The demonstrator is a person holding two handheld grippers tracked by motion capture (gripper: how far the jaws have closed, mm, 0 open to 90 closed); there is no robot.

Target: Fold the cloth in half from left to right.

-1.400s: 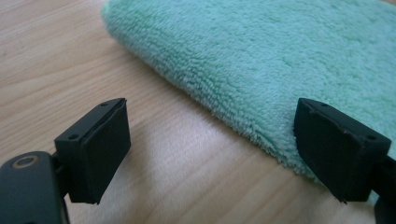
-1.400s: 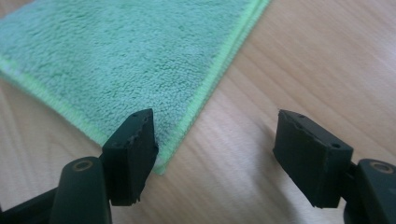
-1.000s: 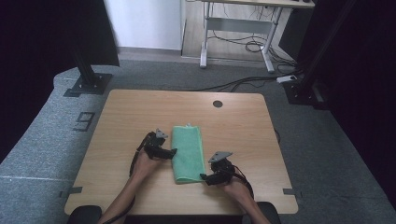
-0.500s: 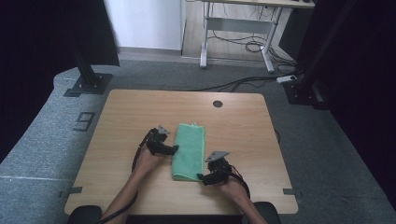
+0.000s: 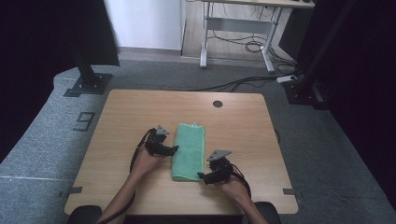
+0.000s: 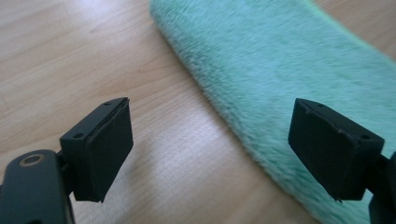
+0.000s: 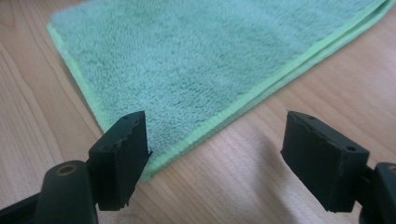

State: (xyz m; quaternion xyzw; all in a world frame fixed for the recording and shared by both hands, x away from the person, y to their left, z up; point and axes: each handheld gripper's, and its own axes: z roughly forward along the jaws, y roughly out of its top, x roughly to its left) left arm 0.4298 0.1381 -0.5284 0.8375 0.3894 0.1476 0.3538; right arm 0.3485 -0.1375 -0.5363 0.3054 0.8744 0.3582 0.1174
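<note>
Green towel (image 5: 189,150), folded into a long strip, lies flat on the table (image 5: 121,116) around the middle, running from mid-table toward the near edge, its long sides square to that edge. My left gripper (image 5: 173,150) sits at the towel's left long side, about halfway along; in the left gripper view its jaws stand wide apart, one over bare wood, the other just over the towel's (image 6: 289,60) fuzzy folded edge, nothing pinched, and they have just been closing a touch. My right gripper (image 5: 201,176) is at the towel's near right corner; in the right gripper view the jaws are apart too, one pad right at the corner tip of the towel (image 7: 201,60), the other over bare wood beyond the stitched layered edge, not clamped on anything. I can't tell whether that pad touches the cloth. Both my hands rest low near the table's near edge, left hand (image 5: 145,161) and right hand (image 5: 231,184), cables looping off each gripper. Nothing on the table blocks either gripper. A round grommet hole (image 5: 217,103) sits near the far edge, well apart from the towel. Off the table: grey carpet with a taped number (image 5: 84,121) at left, a black stand base (image 5: 88,84) past the far left corner, desk legs (image 5: 205,42) and cables (image 5: 243,84) behind.
</note>
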